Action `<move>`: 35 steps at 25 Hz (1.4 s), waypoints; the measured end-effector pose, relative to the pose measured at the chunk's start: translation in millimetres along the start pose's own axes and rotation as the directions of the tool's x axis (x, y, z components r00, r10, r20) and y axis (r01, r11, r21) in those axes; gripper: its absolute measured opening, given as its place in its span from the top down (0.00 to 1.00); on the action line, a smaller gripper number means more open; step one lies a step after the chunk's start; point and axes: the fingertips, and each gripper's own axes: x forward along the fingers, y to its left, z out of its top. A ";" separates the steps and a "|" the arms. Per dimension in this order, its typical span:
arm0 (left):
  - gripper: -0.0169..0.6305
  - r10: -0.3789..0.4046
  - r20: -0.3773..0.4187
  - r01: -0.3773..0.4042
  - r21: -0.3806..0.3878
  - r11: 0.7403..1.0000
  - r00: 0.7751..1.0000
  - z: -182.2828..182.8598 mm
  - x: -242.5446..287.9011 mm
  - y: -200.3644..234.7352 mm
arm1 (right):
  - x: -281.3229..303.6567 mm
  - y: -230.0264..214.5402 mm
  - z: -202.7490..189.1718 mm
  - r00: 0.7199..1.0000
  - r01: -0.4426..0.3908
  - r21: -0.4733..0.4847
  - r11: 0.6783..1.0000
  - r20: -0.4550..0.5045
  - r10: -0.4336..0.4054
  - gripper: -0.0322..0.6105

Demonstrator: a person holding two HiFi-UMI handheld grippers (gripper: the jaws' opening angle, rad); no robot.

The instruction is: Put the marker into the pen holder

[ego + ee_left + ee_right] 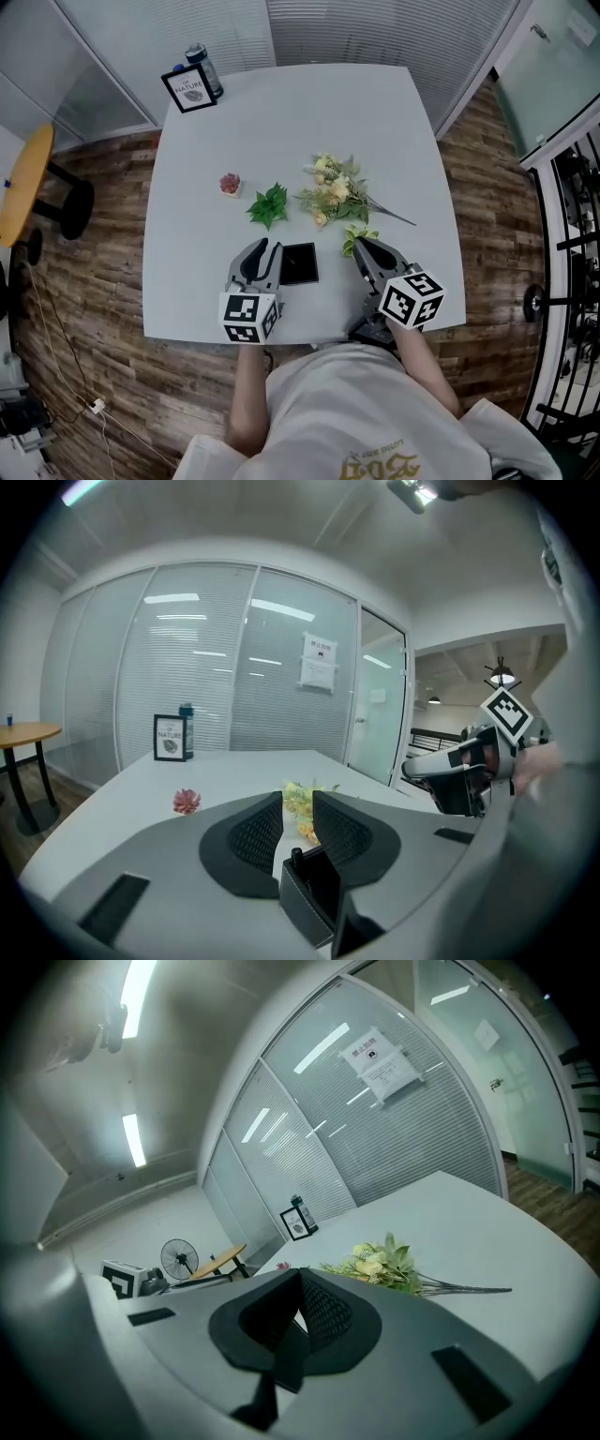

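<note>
Left gripper (264, 251), held at the lower centre of the head view, jaws a narrow slit apart with nothing between them; in its own view (297, 803) the white tabletop and yellow blooms show through that slit; right gripper (361, 246) level with it at lower right, jaws pressed together at the tips and empty, as its own view (300, 1279) shows; black pen holder (300, 263) stands on the table (300, 122) between the two grippers, just beside the left one's tips and apart from the right one's; in the left gripper view the holder (314, 902) sits low in the frame under the jaws, and a dark stub at its rim appears to be the marker (296, 856), already inside; both grippers hang over the table's near edge at the bottom of the frame, by the person's white shirt; beyond them lie a flower bunch (336, 192) at centre, its lowest sprig close to the right gripper's tips, a green leaf sprig (269, 204) to its left, and a small pink plant (231, 184) further left; the upper half of the tabletop is bare up to a framed sign (189, 90) and a bottle (204, 67) at the far upper-left corner; wooden floor (94, 300) rings the table; a round side table (23, 183) stands at the left edge
</note>
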 end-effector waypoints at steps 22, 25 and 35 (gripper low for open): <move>0.92 -0.002 0.108 0.006 -0.033 0.999 0.994 28.6 -45.0 -17.9 | -33.2 33.5 9.1 0.997 -0.041 -0.057 0.998 0.062 0.045 0.93; 0.93 0.000 0.104 0.004 -0.041 0.999 0.995 29.2 -48.7 -19.0 | -37.6 35.9 12.6 0.996 -0.042 -0.065 0.997 0.071 0.046 0.93; 0.94 -0.010 0.092 0.014 -0.050 0.999 0.996 28.7 -49.2 -22.8 | -43.6 36.4 14.2 0.996 -0.036 -0.070 0.997 0.078 0.041 0.93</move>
